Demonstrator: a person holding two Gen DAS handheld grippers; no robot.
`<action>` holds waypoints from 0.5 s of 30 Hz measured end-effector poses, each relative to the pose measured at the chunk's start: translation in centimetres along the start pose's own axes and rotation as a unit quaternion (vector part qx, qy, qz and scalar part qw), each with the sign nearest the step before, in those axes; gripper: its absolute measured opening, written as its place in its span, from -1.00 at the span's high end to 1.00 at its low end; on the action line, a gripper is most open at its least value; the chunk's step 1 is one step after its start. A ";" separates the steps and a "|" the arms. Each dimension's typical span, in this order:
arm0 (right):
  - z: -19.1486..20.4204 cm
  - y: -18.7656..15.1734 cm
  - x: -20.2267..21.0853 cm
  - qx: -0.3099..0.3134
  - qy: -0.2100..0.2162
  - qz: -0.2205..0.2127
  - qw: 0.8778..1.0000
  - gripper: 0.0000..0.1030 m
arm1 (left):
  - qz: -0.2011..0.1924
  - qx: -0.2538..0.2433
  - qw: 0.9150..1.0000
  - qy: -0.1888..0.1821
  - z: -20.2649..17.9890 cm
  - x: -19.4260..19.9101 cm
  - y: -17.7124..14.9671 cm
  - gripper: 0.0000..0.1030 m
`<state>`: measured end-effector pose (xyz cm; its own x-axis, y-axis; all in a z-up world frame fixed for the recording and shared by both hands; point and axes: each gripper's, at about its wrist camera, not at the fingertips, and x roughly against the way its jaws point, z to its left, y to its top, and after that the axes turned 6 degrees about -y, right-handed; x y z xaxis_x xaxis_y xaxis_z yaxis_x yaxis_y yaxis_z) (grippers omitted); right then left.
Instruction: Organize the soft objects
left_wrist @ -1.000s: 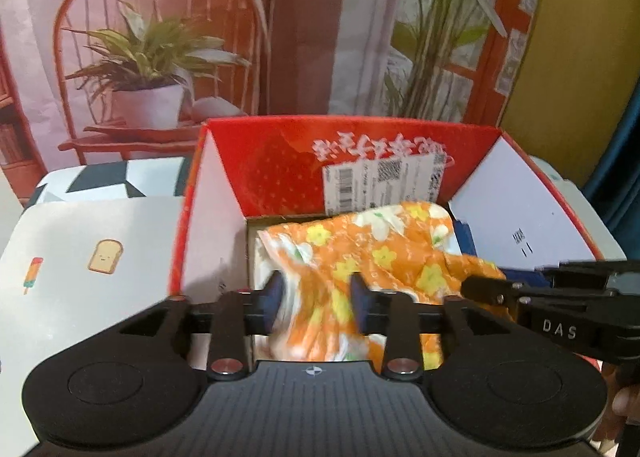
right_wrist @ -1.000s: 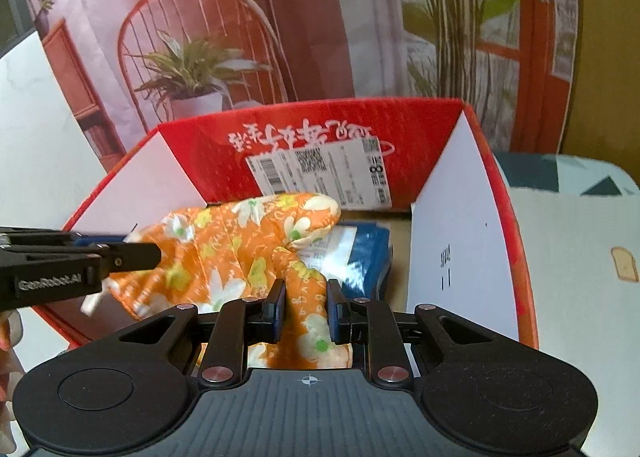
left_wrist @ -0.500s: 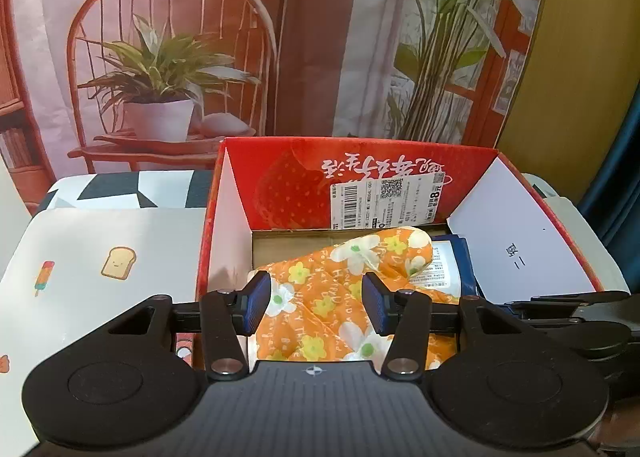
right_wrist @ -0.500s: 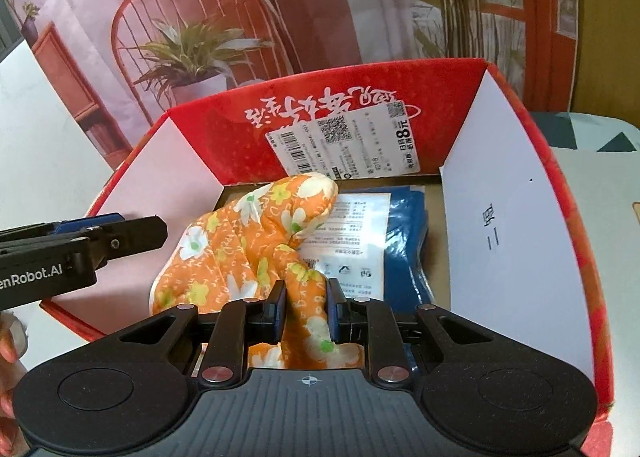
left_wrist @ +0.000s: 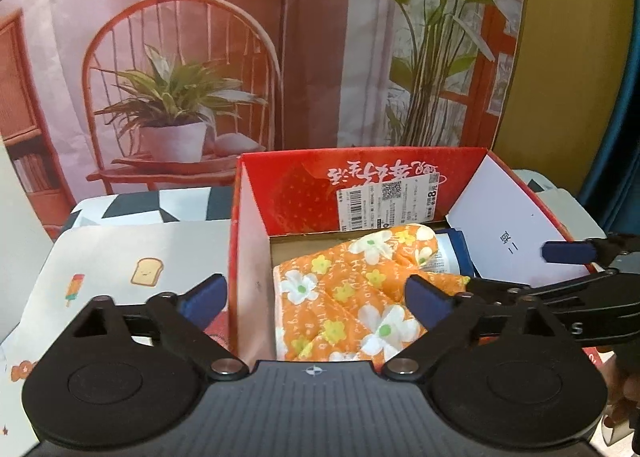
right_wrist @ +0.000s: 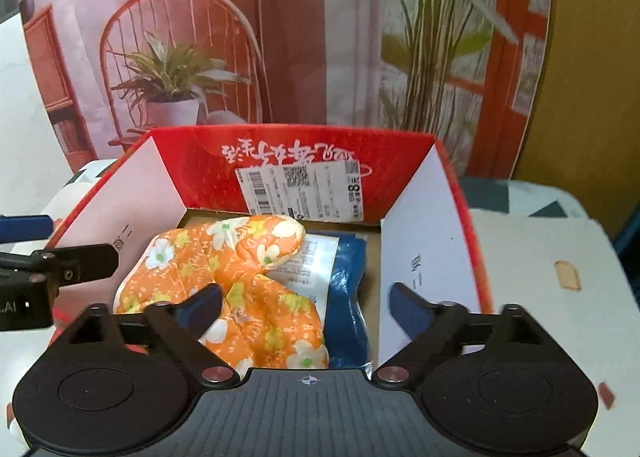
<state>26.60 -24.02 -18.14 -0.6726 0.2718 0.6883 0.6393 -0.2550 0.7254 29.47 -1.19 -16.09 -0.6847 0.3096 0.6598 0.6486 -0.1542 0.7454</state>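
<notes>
An orange flowered cloth mitt [left_wrist: 348,297] lies loose in the open red box [left_wrist: 304,193], partly over a blue packet [left_wrist: 456,253] with a white label. My left gripper [left_wrist: 316,297] hangs above the box's near left corner. Its jaws are opening wide, and the mitt lies below them, untouched. In the right wrist view the same mitt [right_wrist: 256,281] rests crumpled beside the blue packet [right_wrist: 348,297] inside the red box [right_wrist: 200,161]. Over it my right gripper [right_wrist: 306,305] is opening too, pads off the fabric. Each gripper's fingers show at the edge of the other's view.
The box's white side flaps [left_wrist: 508,241] stand up on both sides. A pale table mat [left_wrist: 148,271] with toast and ice-lolly prints spreads left of the box. Behind stands a printed backdrop [left_wrist: 176,97] of a chair and plants. A hand [left_wrist: 624,389] shows at the lower right.
Both grippers let go of the orange mitt, opened wide and drew up and back. The mitt dropped and settled in the box.
</notes>
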 end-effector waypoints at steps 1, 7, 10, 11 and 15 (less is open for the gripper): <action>0.0 -0.1 0.5 0.002 -0.002 -0.005 1.000 -0.92 | 0.000 0.006 1.000 -0.002 0.2 0.3 -0.1 -0.95; -0.4 -0.9 2.6 0.002 -0.005 -0.018 1.000 -0.99 | -0.006 0.026 1.000 0.007 1.0 2.6 -1.0 -1.00; -0.8 -1.5 4.1 -0.014 0.001 -0.032 0.999 -0.99 | -0.014 0.016 1.000 0.019 0.9 4.2 -1.7 -1.00; -1.0 -1.8 4.6 -0.018 0.004 -0.038 0.999 -0.99 | -0.017 0.013 0.999 0.024 0.8 4.7 -2.1 -1.00; -1.5 -3.1 6.8 -0.039 0.012 -0.064 0.997 -0.99 | -0.025 0.008 0.999 0.039 0.3 7.0 -4.2 -1.00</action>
<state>19.48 -22.81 -15.68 -0.7560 0.2836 0.5900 0.5183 -0.2912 0.8041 22.06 1.88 -14.64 -0.7402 0.2419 0.6274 0.6174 -0.1250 0.7766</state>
